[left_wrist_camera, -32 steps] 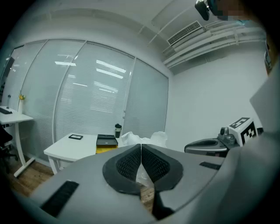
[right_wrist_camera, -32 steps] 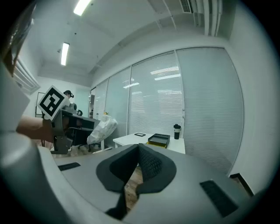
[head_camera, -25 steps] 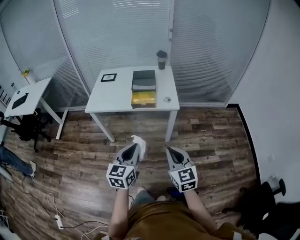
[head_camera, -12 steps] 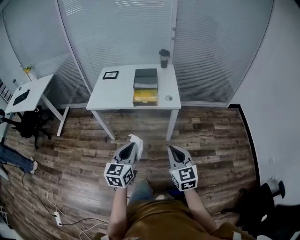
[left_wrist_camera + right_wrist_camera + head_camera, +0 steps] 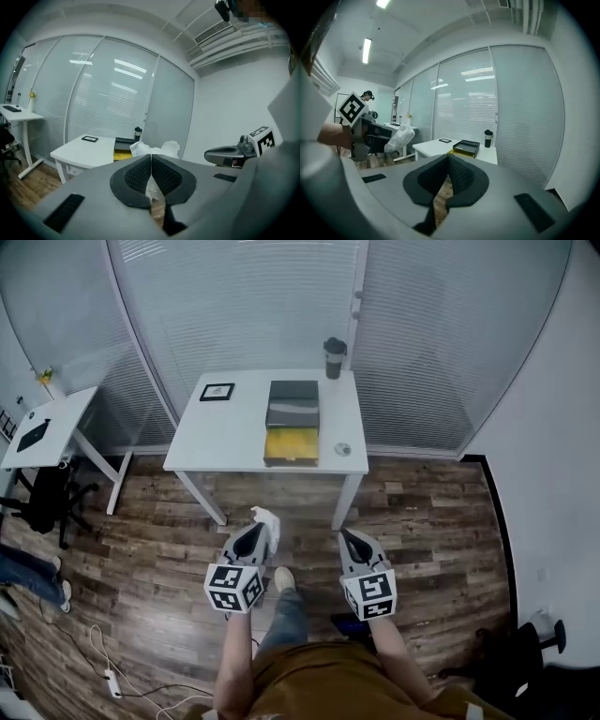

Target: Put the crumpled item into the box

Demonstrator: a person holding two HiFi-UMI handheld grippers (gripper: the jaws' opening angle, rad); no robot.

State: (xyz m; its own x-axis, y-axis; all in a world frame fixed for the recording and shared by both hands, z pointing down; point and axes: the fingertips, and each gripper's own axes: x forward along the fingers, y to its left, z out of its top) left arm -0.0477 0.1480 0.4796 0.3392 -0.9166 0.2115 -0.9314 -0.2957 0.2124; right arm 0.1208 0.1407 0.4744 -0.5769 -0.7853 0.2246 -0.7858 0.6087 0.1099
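Since L gripper (image 5: 257,532) pinches only an edge of the crumpled white plastic (image 5: 267,518), I could drop it before the yellow box (image 5: 292,444). R gripper (image 5: 351,542) closed, empty.

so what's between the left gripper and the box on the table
In the head view only bare wooden floor and the white table's front edge lie between the left gripper, shut on the crumpled item, and the yellow box.
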